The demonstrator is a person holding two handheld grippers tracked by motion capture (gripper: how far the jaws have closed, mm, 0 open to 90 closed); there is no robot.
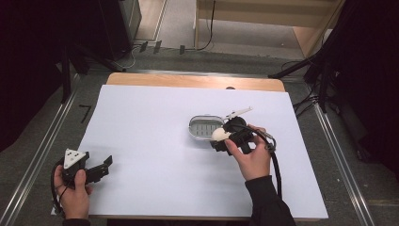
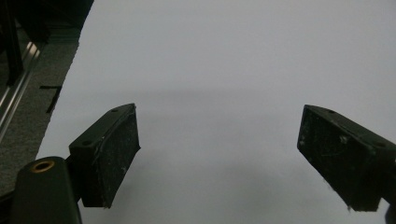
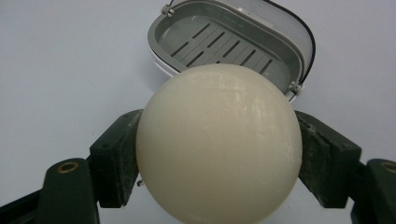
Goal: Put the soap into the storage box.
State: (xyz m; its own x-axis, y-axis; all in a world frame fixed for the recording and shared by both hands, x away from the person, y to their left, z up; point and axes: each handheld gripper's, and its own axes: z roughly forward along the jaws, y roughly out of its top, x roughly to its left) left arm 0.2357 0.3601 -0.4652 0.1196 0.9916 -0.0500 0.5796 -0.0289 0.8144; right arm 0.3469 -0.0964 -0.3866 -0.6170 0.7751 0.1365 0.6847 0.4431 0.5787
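— Soap [image 3: 218, 142] first: where do we have it?

— Clamped in our right gripper [image 1: 226, 139], both black jaws pressed against the sides of the round cream bar. In the right gripper view it hangs just in front of the soap dish [image 3: 233, 44], its top edge overlapping the dish's near rim; we cannot tell whether the two touch

— And the dish itself?

— Grey, oval, with a slotted drain floor, and its clear lid [image 1: 239, 112] is swung open on the far side. From the high view the dish [image 1: 200, 129] sits on the white table sheet [image 1: 155, 141], with the soap at its near right edge and our right hand [image 1: 254, 157] just behind that

— What about our other side?

— Our left gripper [image 1: 106, 165] is well apart from the dish, down near the sheet's front left corner, held in our left hand [image 1: 73, 188]. Its jaws stand spread wide with nothing between them; the left gripper view has bare white sheet between the two pads [image 2: 114, 154]
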